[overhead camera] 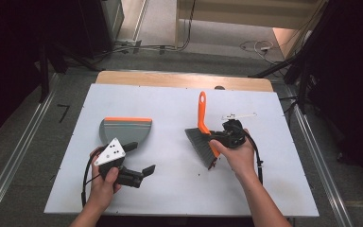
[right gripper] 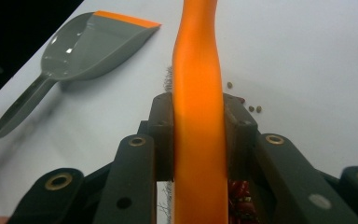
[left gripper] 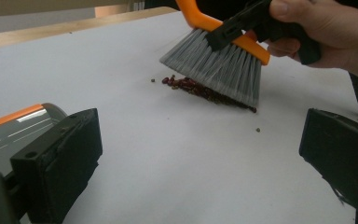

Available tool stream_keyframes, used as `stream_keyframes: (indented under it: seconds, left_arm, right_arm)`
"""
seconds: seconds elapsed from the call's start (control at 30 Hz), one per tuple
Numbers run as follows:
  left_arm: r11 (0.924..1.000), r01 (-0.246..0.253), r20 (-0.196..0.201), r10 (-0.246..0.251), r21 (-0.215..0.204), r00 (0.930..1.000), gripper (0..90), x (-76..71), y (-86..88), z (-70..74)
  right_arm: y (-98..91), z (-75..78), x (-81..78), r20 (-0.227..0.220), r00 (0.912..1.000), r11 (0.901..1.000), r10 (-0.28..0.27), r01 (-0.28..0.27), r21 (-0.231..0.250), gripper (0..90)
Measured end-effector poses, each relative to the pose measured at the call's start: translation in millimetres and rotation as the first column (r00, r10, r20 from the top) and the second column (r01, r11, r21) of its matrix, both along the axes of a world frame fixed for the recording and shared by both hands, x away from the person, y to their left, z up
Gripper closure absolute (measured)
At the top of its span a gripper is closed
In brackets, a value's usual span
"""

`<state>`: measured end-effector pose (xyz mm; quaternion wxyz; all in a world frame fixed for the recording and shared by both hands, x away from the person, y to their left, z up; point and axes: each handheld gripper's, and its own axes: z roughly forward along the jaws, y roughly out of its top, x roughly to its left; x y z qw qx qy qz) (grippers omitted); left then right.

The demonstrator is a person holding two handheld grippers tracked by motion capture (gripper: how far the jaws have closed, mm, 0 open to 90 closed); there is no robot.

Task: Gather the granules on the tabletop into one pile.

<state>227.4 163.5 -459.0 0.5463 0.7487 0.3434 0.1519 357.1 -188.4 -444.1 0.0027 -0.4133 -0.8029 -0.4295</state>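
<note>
While my right gripper [overhead camera: 220, 137] is clenched on the orange handle of the brush [overhead camera: 201, 124], I judge that the sweeping step is in hand: the red beans [left gripper: 200, 89] must be gathered and brought toward the dustpan [overhead camera: 125, 130]. In the right gripper view the handle [right gripper: 198, 116] runs straight between the two jaws, from 6 o'clock up to 12 o'clock, and both pads press on its sides. The grey bristles [left gripper: 219, 70] stand just over the beans, and I cannot tell if their tips touch the table [overhead camera: 170, 189].

In the high view the brush sits right of the table's middle, with its handle pointing to 12 o'clock, and the bristles spread toward 7 o'clock from my right hand [overhead camera: 236, 153]. The dustpan lies well apart from it, at about 9 o'clock, flat on the table with its orange lip at the far side.

My left gripper [overhead camera: 142, 163] holds nothing; its jaws stand wide apart. The dustpan is just beside its left jaw, at 9 o'clock in the left gripper view, touching or almost, I cannot say which.

For the next move I think two things are needed: the left gripper must take the dustpan by its handle [right gripper: 21, 109] and turn the lip toward the beans, and the brush must pull the heap in short strokes toward 9 o'clock. A few loose beans [right gripper: 254, 108] lie apart from the heap, so they could be missed.
</note>
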Motion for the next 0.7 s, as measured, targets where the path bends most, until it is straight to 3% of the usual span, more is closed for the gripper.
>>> stream_keyframes:
  seconds: [0.1,0.17,0.23,0.3,0.43,0.5,0.6,0.7]
  left_arm:
    - [1.0000,0.001,0.003,-0.001,0.002,1.0000,0.0,-0.2,-0.2,0.7]
    - [1.0000,0.001,0.006,-0.001,-0.002,1.0000,0.0,-0.2,0.5,0.7]
    - [1.0000,-0.004,0.006,0.004,-0.004,1.0000,0.0,-0.4,1.4,1.0]
    - [1.0000,-0.004,0.006,0.005,-0.006,1.0000,0.0,-0.4,2.2,1.5]
    - [1.0000,-0.006,0.008,0.006,-0.007,1.0000,0.0,-0.3,1.9,1.8]
    - [1.0000,-0.005,0.008,0.005,-0.007,1.0000,0.0,-0.5,1.1,1.7]
    - [1.0000,-0.001,0.008,0.001,-0.002,1.0000,0.0,-0.2,0.6,1.1]
    - [1.0000,-0.001,0.004,0.001,0.002,1.0000,0.0,0.2,0.3,1.0]
  right_arm:
    - [-3.4,8.5,-5.8,0.042,0.9975,0.9979,0.056,-0.055,-0.036,68.4]
    - [-5.8,12.4,-11.3,0.059,0.9906,0.9904,0.124,-0.119,-0.070,68.4]
    - [-7.1,14.3,-19.2,0.094,0.9745,0.9732,0.204,-0.191,-0.128,68.4]
    - [-8.5,14.8,-26.8,0.101,0.9575,0.9531,0.270,-0.251,-0.169,68.4]
    - [-11.0,12.5,-41.9,0.104,0.9215,0.9086,0.374,-0.342,-0.240,68.4]
    - [-11.4,10.7,-48.9,0.088,0.9089,0.8865,0.408,-0.371,-0.277,68.4]
    - [-12.2,7.1,-56.9,0.054,0.8916,0.8615,0.450,-0.417,-0.290,68.4]
    - [-10.0,2.1,-64.3,0.025,0.8679,0.8363,0.496,-0.470,-0.282,68.4]
